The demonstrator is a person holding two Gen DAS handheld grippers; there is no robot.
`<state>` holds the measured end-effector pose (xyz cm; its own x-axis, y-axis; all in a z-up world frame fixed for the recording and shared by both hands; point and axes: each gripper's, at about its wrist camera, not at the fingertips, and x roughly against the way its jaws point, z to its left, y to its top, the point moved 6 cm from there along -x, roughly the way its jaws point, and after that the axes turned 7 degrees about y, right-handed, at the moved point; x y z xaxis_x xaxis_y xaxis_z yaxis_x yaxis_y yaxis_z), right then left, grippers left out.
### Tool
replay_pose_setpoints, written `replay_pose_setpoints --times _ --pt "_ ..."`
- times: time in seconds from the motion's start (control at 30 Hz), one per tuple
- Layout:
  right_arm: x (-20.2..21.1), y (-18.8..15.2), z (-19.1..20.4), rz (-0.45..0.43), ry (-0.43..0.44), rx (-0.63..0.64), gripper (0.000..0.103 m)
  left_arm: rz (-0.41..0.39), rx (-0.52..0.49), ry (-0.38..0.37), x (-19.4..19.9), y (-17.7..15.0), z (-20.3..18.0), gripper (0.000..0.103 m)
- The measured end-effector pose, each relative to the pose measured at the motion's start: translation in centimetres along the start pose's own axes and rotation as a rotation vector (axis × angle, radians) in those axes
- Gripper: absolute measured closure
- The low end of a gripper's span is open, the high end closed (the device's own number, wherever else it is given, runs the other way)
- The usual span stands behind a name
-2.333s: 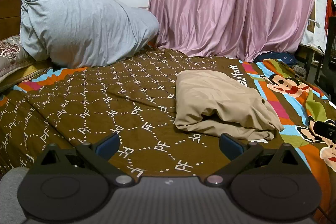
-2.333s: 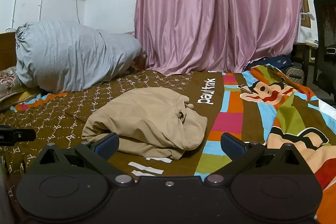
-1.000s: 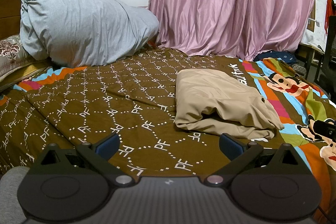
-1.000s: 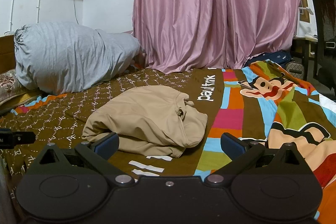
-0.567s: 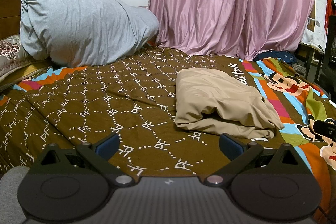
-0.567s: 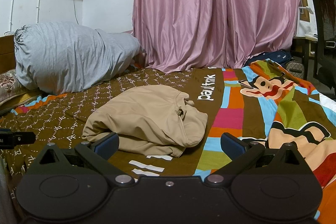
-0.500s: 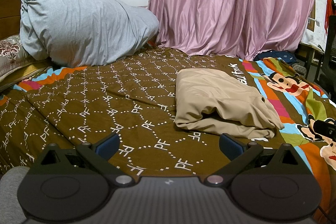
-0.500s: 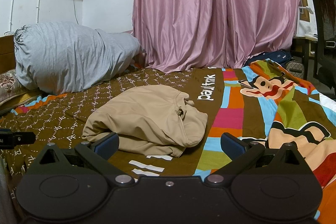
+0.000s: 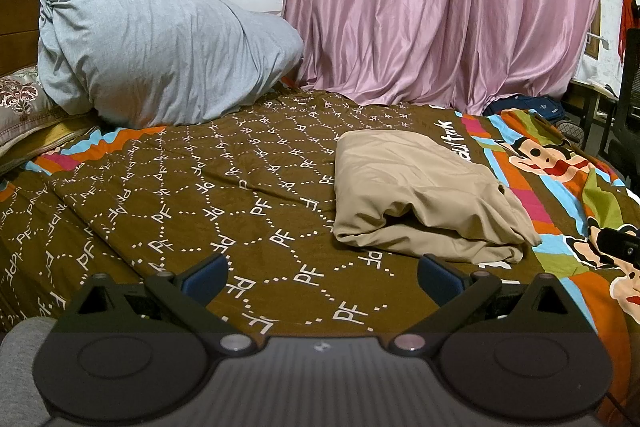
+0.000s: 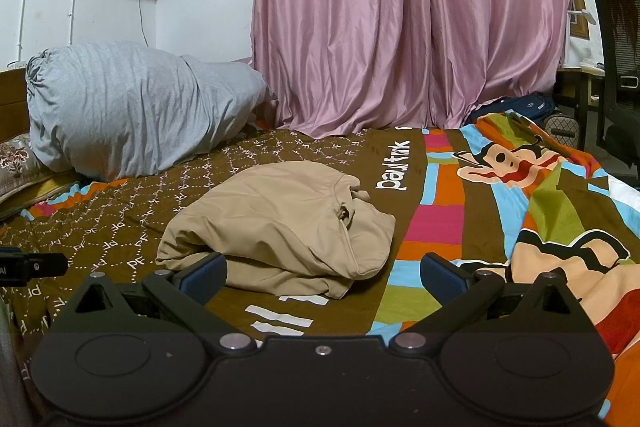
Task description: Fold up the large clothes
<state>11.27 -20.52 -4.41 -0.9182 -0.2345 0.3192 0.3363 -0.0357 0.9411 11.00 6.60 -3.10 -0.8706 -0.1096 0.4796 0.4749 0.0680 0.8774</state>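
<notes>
A tan garment (image 9: 420,203) lies folded in a loose bundle on the brown patterned bedspread (image 9: 224,195). It also shows in the right wrist view (image 10: 280,227). My left gripper (image 9: 322,277) is open and empty, held above the bed, near and to the left of the bundle. My right gripper (image 10: 322,277) is open and empty, just in front of the bundle's near edge. The tip of the right gripper shows at the right edge of the left wrist view (image 9: 622,245).
A big grey bundle of bedding (image 9: 152,55) lies at the head of the bed, with a patterned pillow (image 9: 20,107) beside it. Pink curtains (image 9: 440,7) hang behind. A black chair (image 10: 620,67) and a desk stand at the right.
Almost nothing has moved. The right wrist view has shifted very slightly; the garment lies as before and both grippers stay open.
</notes>
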Motion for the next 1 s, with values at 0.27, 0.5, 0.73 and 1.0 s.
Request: replay_pose_setpoints --times 0.27,0.5,0.73,1.0 --pt "-0.03 0.06 -0.13 0.001 0.000 -0.001 0.001 0.001 -0.001 0.000 0.04 0.01 -0.04 0.000" --pt "0.03 0.00 0.03 0.002 -0.001 -0.003 0.001 0.012 -0.026 0.024 -0.33 -0.42 0.22 0.000" --pt "0.12 -0.12 0.21 0.002 0.000 -0.005 0.001 0.049 -0.046 0.026 -0.67 -0.62 0.25 0.000" --pt "0.04 -0.03 0.02 0.003 -0.001 -0.006 0.001 0.043 -0.069 0.048 -0.79 -0.44 0.21 0.000"
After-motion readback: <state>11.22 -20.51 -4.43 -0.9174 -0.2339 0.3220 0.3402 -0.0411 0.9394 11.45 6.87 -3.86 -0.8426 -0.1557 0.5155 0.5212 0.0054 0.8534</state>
